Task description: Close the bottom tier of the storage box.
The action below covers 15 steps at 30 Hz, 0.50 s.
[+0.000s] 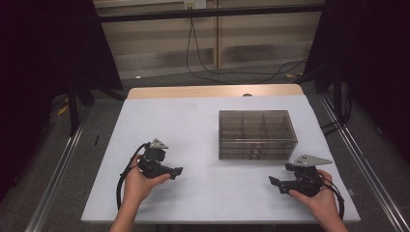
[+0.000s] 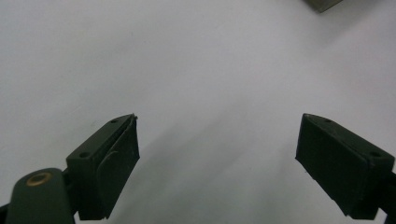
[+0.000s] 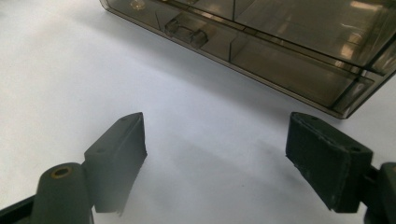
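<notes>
A: In the high view, what do you see?

B: A white worktop (image 1: 193, 125) with a smoky transparent box (image 1: 256, 134) right of the middle. The box has compartments and its lid is closed. The left tool (image 1: 178, 171) is held in the left hand (image 1: 138, 186) at the near left, well apart from the box. The right tool (image 1: 273, 181) is in the right hand (image 1: 316, 198) at the near right, just before the front right corner of the box. Both tools point toward the middle of the worktop. Behind the worktop a black cable (image 1: 203, 67) hangs down to the floor.

A: Are the tools released or clenched there?

B: From this view I cannot tell; the jaws are too small and dark.

A: And the left gripper view?

B: Here the left tool (image 2: 217, 149) is clearly released: its two black jaws stand wide apart with bare worktop (image 2: 187, 70) between them. Of the box (image 2: 322, 3) I see one small corner, cut off at the top edge.

A: The right gripper view?

B: The right tool (image 3: 215, 154) is released too, wide apart and holding nothing. The box (image 3: 280, 51) is near, across the top, not touching the jaws. I see a small latch (image 3: 189, 29) on its front wall, which the high view shows unclearly. What lies inside the compartments is hard to make out through the tinted wall.
</notes>
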### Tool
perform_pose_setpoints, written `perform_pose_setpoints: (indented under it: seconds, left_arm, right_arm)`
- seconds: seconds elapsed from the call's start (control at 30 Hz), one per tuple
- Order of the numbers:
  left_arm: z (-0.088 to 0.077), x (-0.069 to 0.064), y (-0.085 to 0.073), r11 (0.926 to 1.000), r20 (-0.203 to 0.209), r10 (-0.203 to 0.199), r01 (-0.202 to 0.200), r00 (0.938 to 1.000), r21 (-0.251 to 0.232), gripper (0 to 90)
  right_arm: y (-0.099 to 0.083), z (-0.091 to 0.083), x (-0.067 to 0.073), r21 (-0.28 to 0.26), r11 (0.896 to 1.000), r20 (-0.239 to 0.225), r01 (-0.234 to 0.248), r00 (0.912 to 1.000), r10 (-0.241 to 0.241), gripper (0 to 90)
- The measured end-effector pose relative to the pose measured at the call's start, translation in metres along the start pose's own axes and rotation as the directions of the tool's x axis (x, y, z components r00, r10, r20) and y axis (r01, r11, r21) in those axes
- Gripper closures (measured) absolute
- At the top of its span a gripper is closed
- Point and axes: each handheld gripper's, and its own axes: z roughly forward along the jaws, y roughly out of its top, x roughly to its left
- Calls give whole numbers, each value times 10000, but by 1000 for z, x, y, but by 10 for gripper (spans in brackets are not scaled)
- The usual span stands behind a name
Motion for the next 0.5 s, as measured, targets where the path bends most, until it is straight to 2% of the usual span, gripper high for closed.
perform_pose_setpoints:
  seconds: [0.23,0.27,0.5]
  left_arm:
    - [-2,2,-6,9999,-41,-103,103,9999,-136,131]
    - [-3,3,-7,10000,22,-51,51,10000,-39,131]
    - [-6,5,-14,9998,-120,-101,99,9999,-190,128]
  right_arm:
    - [0,-1,-1,-49,10000,55,9,10000,-9,190]
    - [0,-1,-1,-54,10000,38,15,10000,-14,188]
    - [0,-1,-1,-37,10000,3,-18,10000,18,177]
